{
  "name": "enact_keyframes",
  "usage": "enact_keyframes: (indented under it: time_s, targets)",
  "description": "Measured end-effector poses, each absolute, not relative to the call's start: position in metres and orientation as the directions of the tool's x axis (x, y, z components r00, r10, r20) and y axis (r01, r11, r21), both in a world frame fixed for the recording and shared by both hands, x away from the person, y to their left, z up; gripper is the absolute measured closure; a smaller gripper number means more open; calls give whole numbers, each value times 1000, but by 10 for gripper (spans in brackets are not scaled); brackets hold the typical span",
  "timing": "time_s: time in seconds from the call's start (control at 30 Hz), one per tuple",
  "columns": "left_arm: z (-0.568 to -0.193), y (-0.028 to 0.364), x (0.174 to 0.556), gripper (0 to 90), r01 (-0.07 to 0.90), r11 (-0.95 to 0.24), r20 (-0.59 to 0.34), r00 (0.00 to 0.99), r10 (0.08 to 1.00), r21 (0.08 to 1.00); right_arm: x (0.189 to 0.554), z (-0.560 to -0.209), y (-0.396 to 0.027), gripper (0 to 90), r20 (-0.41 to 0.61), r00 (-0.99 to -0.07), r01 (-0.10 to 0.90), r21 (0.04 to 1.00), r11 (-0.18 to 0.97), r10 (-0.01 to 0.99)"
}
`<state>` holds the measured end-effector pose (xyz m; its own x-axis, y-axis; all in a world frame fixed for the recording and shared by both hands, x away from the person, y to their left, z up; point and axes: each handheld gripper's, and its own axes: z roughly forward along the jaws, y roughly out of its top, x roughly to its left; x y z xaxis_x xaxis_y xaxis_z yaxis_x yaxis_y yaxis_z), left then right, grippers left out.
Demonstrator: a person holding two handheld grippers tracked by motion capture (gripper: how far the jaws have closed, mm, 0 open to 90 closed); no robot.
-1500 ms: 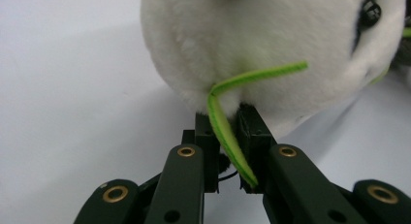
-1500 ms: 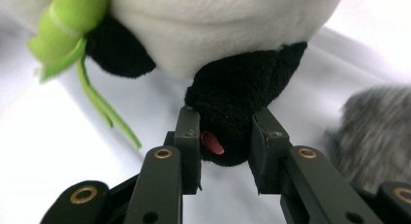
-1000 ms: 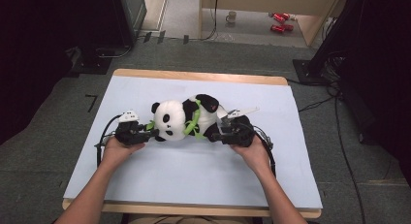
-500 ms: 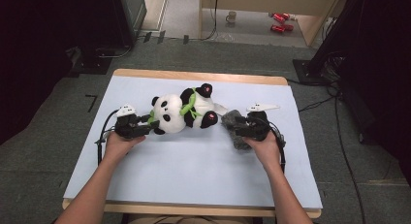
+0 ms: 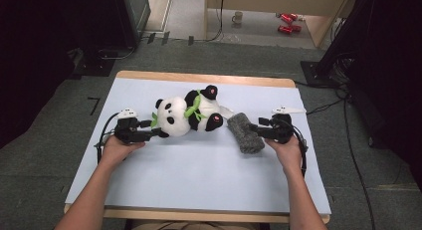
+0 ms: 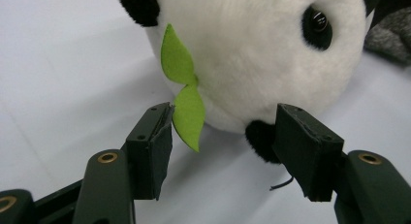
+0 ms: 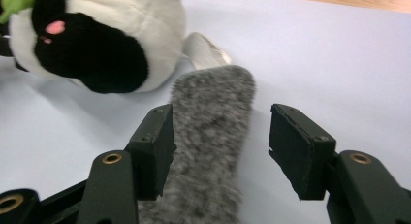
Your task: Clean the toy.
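A plush panda (image 5: 186, 115) lies on its side at the centre of the high view, on a pale blue mat (image 5: 199, 175) covering a wooden table (image 5: 199, 78). At centre left, the left gripper (image 5: 158, 132) points at the panda's head; in the left gripper view its jaws, which have just been opening, stand apart with nothing clamped, a green felt leaf (image 6: 186, 105) just beside the left-hand jaw and the panda's black ear (image 6: 261, 140) near the right-hand one. At centre right of the high view, the right gripper (image 5: 251, 128) meets a grey furry strip (image 5: 245, 133) lying just beside the panda's black foot (image 5: 215, 122). In the right gripper view its jaws, also just opening, stand wide; the strip (image 7: 211, 136) runs up between them, touching the left-hand jaw, clear of the right-hand one.
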<state>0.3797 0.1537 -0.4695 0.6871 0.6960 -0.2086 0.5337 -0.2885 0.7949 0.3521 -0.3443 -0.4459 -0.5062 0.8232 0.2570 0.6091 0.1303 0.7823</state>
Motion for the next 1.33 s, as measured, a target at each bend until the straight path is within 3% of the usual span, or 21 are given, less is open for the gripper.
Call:
enact_keyframes:
  time_s: [0.33,0.7,0.93,1.13,1.33]
  targets:
    - [-470,171,378,370,539,-311,-190,683,705,783,351,-453,-372,438,247,-428,618,782,82,869]
    - [-483,185,380,370,571,-355,-149,654,742,740,353,-482,-397,476,230,-305,705,707,57,924]
    - [-490,191,382,374,588,-370,-132,638,759,719,354,-492,-400,494,185,-289,718,691,85,939]
    - [-492,188,378,338,556,-403,-86,656,750,727,350,-495,-394,435,120,-318,689,711,143,940]
    - [-493,188,378,306,556,-397,-98,660,745,730,348,-497,-389,359,101,-325,676,720,156,940]
